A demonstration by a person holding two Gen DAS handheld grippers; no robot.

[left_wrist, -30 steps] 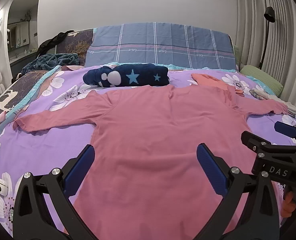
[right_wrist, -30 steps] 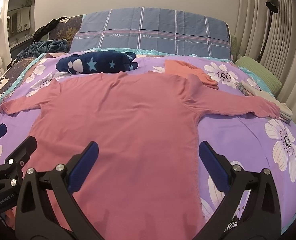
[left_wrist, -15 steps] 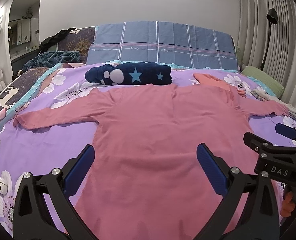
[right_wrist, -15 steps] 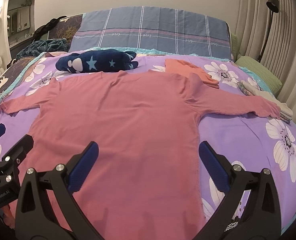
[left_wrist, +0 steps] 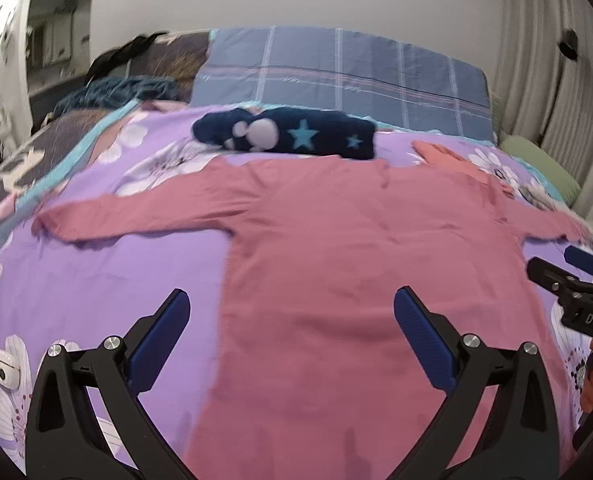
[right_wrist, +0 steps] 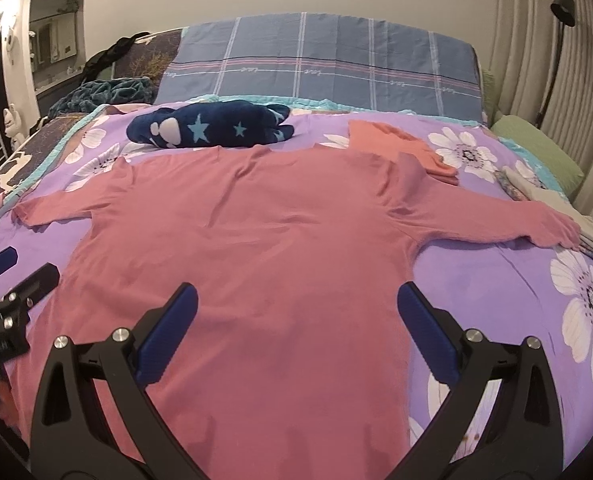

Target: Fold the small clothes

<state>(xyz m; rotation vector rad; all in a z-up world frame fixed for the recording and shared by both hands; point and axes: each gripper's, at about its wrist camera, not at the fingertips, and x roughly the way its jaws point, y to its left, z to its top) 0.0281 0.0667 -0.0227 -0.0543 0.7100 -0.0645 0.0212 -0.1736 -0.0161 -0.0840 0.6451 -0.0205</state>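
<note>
On purple floral bedspread (right_wrist: pixel 496 276): pink shirt (right_wrist: pixel 264 248) flat, collar toward headboard, sleeves sideways. Left gripper (left_wrist: pixel 292 320) seemingly released, right gripper (right_wrist: pixel 296 312) spread, narrowing slightly, nothing between.

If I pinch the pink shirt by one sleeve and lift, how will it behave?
The pink shirt lies thin and flat, following the bedspread, so it will likely drape limply. The far sleeve would probably drag. It looks light. The right gripper, its jaws just narrowed slightly, and the left gripper stand open.

Each black gripper (right_wrist: pixel 296 328) bears blue ribbed pads (right_wrist: pixel 167 339) and silver screws.
</note>
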